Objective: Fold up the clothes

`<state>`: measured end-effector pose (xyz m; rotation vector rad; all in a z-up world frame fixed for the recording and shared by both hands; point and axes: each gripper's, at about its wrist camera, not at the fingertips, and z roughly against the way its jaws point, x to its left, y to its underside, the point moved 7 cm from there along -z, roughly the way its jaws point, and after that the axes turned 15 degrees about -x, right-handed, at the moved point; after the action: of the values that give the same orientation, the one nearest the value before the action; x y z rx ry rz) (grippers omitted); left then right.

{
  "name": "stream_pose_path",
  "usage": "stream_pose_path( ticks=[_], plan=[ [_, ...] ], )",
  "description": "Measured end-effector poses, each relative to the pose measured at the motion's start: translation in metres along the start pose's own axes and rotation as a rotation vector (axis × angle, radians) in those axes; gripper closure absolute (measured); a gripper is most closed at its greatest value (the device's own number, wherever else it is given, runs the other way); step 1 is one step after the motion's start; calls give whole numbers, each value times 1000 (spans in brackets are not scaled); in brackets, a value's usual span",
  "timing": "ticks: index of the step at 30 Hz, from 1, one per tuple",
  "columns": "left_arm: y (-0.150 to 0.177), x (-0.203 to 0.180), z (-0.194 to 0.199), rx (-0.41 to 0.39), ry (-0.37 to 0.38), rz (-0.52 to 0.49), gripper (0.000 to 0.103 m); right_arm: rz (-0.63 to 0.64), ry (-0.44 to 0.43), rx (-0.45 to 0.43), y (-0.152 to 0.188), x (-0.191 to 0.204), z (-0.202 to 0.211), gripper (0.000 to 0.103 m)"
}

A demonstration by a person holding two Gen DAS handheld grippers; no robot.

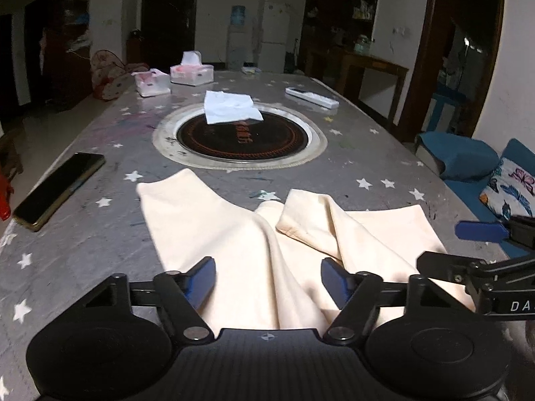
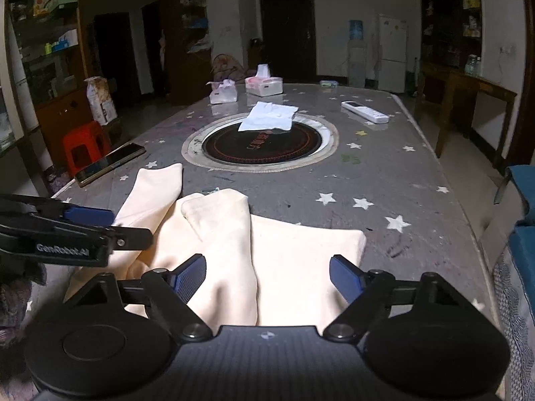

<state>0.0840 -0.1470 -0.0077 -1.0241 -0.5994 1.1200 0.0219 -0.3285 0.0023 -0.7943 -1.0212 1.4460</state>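
I judged the cream trousers (image 1: 234,234) soft, light and floppy, best pinched at the near hem, with my left gripper (image 1: 267,282) and right gripper (image 2: 267,275) both agape over them, gripping nothing.

Cream trousers (image 1: 254,250) lie rumpled on the starred table (image 1: 351,167) between the left gripper's (image 1: 267,280) parted fingers (image 1: 200,280).

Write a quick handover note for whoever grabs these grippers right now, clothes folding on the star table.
Left gripper: jaws open, over the near end of the cream trousers, fabric between them, not pinched.
Right gripper: same, jaws open, nothing held.
Trousers lie at the near edge of the table, legs pointing away, right leg rumpled and doubled over.
Done: no neat fold visible.
Left: grip, smooth, fold.
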Motion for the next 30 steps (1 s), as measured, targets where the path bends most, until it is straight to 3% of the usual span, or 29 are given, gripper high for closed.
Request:
stream_pose_path(
  ticks=[6,9,15,18,20,22,30],
  plan=[
    [3,3,-14,36,19,6,78,-30,-54,50,-1,2,-36,32],
    [3,6,-15,39,29,9,88,-57,-81,73,-2,4,-53,41],
    [1,8,-14,34,42,8,96,-83,-120,122,-1,12,-86,57],
    [-1,9,-8,22,46,14,99,-72,-143,131,1,17,-88,72],
    [-4,11,-3,8,45,19,99,-72,-152,126,-1,19,-85,88],
    [-8,13,3,-9,42,29,99,-66,-148,112,-3,19,-79,95],
    [-21,26,42,-79,20,59,100,-51,-110,0,-23,9,-36,98]
  ],
)
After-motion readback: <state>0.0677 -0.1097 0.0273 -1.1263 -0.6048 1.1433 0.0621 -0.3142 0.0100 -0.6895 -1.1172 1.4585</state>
